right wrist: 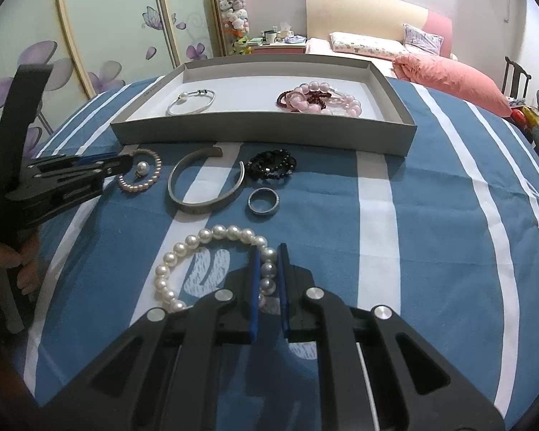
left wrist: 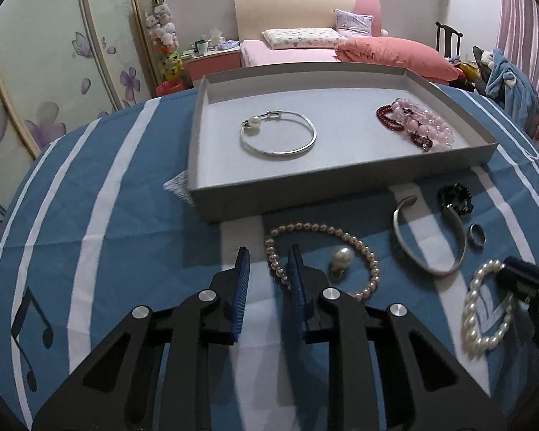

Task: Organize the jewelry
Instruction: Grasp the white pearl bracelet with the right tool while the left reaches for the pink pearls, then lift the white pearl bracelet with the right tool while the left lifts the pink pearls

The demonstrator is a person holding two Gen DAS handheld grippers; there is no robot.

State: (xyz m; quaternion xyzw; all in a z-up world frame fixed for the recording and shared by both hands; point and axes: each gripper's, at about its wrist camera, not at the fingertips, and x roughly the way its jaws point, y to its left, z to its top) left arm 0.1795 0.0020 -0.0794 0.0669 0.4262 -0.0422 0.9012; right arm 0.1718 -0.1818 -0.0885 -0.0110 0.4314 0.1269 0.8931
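A grey tray [left wrist: 341, 186] [right wrist: 262, 129] holds a thin silver bangle [left wrist: 278, 134] [right wrist: 191, 102] and pink and dark red bead bracelets [left wrist: 418, 124] [right wrist: 319, 98]. In front of it lie a small pink pearl bracelet [left wrist: 341, 233] [right wrist: 140, 174] with a pearl earring [left wrist: 341, 256], a silver cuff [left wrist: 429, 237] [right wrist: 206, 186], black beads [left wrist: 454, 197] [right wrist: 271, 167], a ring [left wrist: 477, 235] [right wrist: 263, 201] and a white pearl bracelet [left wrist: 485, 309] [right wrist: 204, 251]. My left gripper [left wrist: 269, 255] is open at the pink bracelet's left edge. My right gripper [right wrist: 268, 248] is shut on the white pearl bracelet, which lies on the cloth.
The table carries a blue cloth with white stripes [left wrist: 90, 251] [right wrist: 431, 233]. A bed with pink bedding [left wrist: 341, 50] and a wardrobe with flower doors [right wrist: 90, 36] stand behind. A chair [left wrist: 447, 37] stands at the far right.
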